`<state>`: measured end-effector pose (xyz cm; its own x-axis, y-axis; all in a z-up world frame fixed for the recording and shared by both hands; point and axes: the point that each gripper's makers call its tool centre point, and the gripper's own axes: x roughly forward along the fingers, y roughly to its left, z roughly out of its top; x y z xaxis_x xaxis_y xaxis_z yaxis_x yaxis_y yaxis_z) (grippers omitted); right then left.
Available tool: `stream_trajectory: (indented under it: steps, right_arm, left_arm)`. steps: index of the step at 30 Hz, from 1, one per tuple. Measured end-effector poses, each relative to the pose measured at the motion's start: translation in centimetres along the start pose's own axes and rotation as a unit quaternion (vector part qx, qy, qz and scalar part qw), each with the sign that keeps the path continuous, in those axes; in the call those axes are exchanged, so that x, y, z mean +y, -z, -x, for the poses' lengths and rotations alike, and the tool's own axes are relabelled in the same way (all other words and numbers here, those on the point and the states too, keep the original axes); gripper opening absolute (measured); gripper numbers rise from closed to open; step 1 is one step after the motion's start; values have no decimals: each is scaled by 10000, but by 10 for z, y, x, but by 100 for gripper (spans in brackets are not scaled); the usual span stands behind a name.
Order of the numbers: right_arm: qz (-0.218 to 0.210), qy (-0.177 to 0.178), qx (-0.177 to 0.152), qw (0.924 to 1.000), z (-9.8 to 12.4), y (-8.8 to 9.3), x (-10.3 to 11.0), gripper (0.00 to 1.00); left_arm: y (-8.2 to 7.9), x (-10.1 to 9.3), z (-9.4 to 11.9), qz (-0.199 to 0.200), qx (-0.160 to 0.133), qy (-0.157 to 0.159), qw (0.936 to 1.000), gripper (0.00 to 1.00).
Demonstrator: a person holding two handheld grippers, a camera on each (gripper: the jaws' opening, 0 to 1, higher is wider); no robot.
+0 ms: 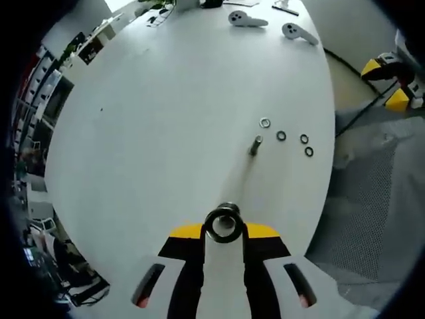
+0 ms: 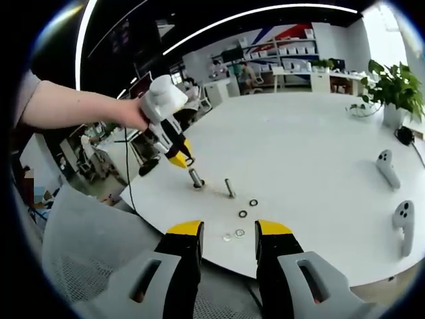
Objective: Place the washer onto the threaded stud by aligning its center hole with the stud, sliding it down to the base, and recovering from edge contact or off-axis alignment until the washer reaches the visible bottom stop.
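Right gripper view: left claw (image 2: 190, 162) clamping cylinder (image 2: 196, 178).

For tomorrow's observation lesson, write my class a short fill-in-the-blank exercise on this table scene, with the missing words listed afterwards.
1. The left gripper is shut on a metal ____.
2. Near the upright stud, ____ loose washers lie flat on the white table.
3. The right gripper has its jaws ____ and holds nothing.
4. Two white ____ lie at the table's far side from the washers.

Missing words: cylinder; four; open; controllers
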<state>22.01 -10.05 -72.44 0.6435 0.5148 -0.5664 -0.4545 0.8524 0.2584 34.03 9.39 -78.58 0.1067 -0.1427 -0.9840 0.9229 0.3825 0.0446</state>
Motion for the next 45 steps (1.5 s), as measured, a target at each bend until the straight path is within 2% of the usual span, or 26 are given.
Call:
stream_trajectory:
  steps: [10, 20, 30, 39, 45]
  right_arm:
    - [1, 19, 36, 10000, 0, 2, -1, 33]
    - [-22, 29, 68, 10000, 0, 3, -1, 33]
    - [-7, 42, 57, 10000, 0, 3, -2, 33]
    - [-6, 70, 75, 9999, 0, 3, -3, 33]
    - [9, 56, 100, 9999, 0, 4, -3, 32]
  left_arm:
    - [6, -4, -14, -56, 164, 64, 9998, 19]
    - [7, -6, -26, -19, 156, 115, 9998, 19]
    - [15, -7, -59, 21, 336, 232, 9992, 19]
    - [16, -8, -68, 94, 391, 273, 9988, 20]
    - [15, -7, -66, 37, 288, 200, 9994, 21]
